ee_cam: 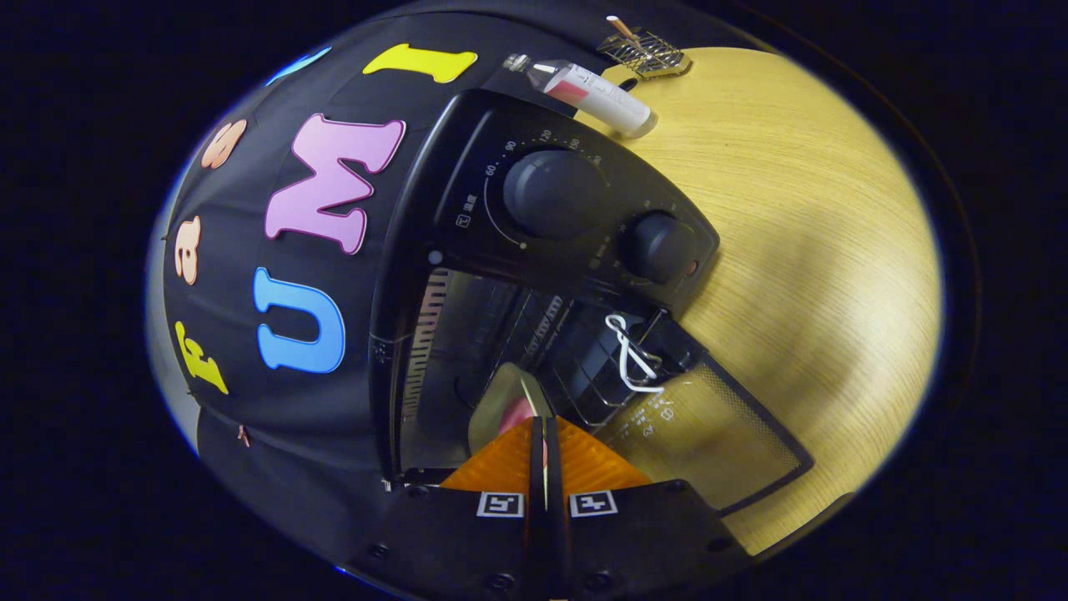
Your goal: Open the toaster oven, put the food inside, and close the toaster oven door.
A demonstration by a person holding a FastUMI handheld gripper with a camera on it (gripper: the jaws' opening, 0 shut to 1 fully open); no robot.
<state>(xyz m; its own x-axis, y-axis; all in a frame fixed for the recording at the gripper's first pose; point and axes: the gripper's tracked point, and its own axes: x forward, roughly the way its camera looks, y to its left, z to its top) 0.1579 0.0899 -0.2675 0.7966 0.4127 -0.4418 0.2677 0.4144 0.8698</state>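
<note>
The black toaster oven (467, 167) stands on the wooden table, seen tilted, with two round knobs (552, 192) on its control panel. Its glass door (717, 434) hangs open and flat, and a white cord loop (634, 355) sits by the door's handle. The wire rack (584, 376) shows inside the cavity. My gripper (544, 421) is shut on the thin rim of a small olive plate (491, 405). A pink piece of food (516, 414) lies on that plate. The plate is at the mouth of the cavity, just ahead of my fingers.
Beyond the oven, a white and pink tube (596, 93) lies on the light wooden table (801, 234). A small wire grill with a wooden handle (644, 52) rests past it. The black booth cloth (250, 351) hangs beside the oven.
</note>
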